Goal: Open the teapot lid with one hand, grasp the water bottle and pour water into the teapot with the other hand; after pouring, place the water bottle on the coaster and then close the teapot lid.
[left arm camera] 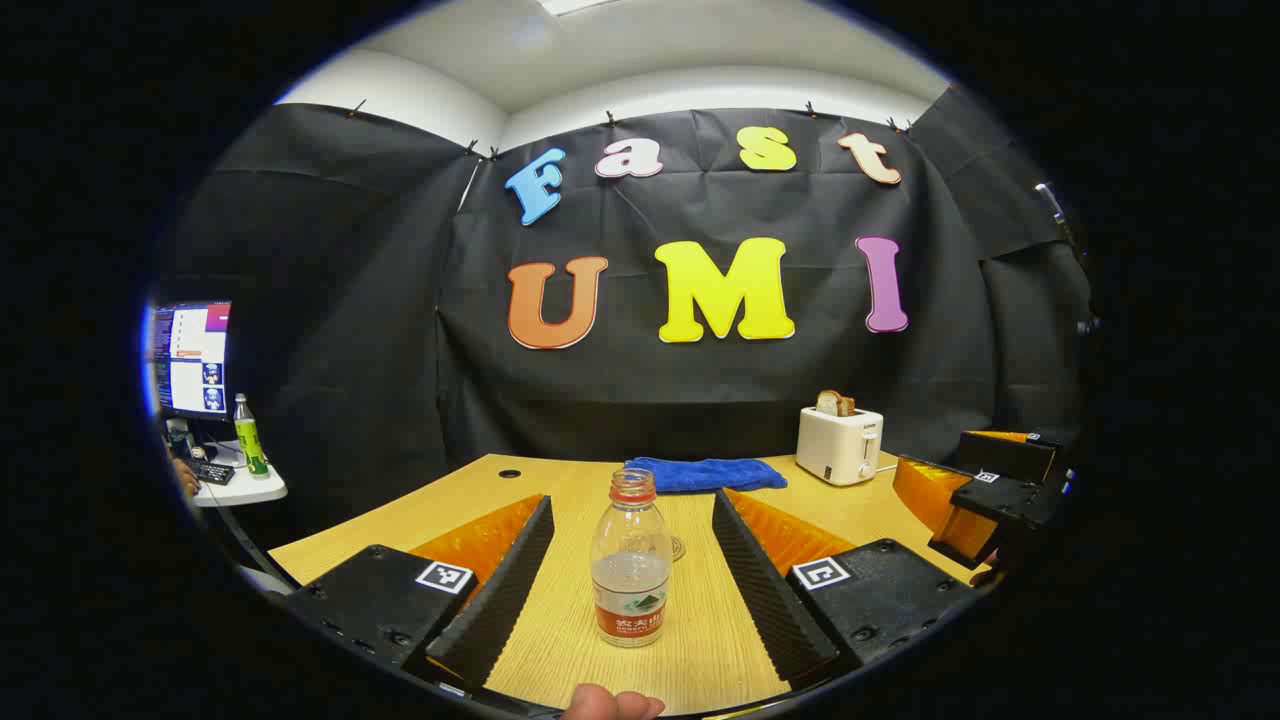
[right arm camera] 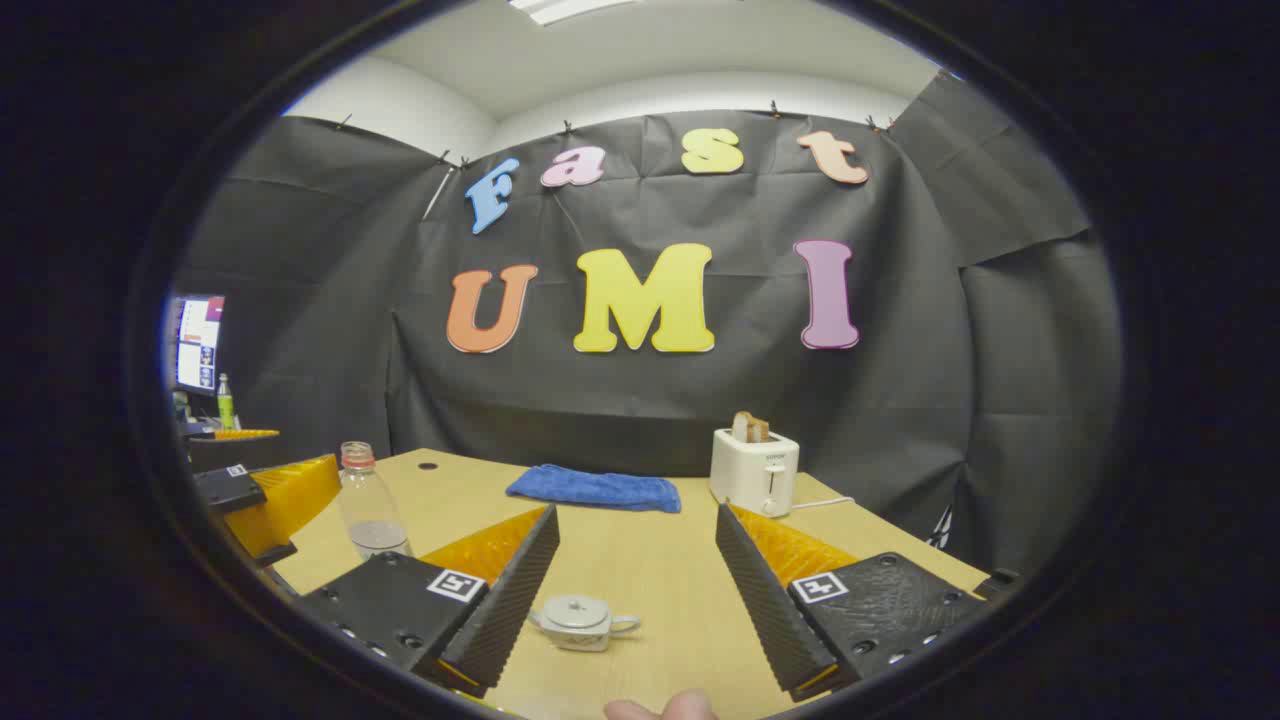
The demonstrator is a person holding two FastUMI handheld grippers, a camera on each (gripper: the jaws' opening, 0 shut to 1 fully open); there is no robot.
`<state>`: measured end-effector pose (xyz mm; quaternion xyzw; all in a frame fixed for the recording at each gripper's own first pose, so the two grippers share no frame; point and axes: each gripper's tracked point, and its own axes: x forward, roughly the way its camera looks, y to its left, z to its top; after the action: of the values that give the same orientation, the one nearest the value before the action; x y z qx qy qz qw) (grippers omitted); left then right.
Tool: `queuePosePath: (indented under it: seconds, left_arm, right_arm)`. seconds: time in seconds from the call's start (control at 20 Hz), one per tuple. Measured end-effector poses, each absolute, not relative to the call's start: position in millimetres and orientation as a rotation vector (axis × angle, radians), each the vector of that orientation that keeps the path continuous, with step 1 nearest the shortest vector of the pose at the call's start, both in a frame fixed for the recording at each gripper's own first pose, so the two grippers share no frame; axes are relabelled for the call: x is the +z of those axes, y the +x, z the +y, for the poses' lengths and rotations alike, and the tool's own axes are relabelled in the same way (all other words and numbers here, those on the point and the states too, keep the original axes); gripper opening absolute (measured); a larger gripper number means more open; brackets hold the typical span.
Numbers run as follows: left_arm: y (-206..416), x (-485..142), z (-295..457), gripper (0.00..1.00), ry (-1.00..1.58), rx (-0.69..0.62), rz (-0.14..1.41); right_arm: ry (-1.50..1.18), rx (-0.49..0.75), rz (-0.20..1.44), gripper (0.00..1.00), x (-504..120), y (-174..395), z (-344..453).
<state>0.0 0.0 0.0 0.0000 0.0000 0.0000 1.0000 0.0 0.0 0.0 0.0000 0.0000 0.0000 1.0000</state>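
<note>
Still at the start, by the look of things. Left gripper (left arm camera: 630,570): spread wide, touching nothing, straddling the bottle (left arm camera: 630,570), upright on the table (left arm camera: 470,490), cap off, partly filled. Just behind the bottle, a small round thing, probably the coaster (left arm camera: 679,547). Right gripper (right arm camera: 632,585): likewise released, teapot (right arm camera: 582,622) between its fingers, right of the bottle, lid (right arm camera: 574,608) on. Outstanding: lid off, pour, bottle to coaster, lid back.
</note>
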Motion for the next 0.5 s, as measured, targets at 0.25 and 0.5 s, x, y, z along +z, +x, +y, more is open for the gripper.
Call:
queuePosePath:
  seconds: [0.25, 0.5]
  left_arm:
    - [0.9, 0.1, 0.9, 1.00, -0.002, 0.004, -0.001]
    - [0.8, -0.9, 0.5, 1.00, 0.000, 0.009, 0.001]
  right_arm:
    - [-0.001, 0.005, 0.012, 0.97, -5.1, 3.0, -0.3]
    - [0.003, 0.009, 0.016, 0.95, -10.1, 4.4, 0.9]
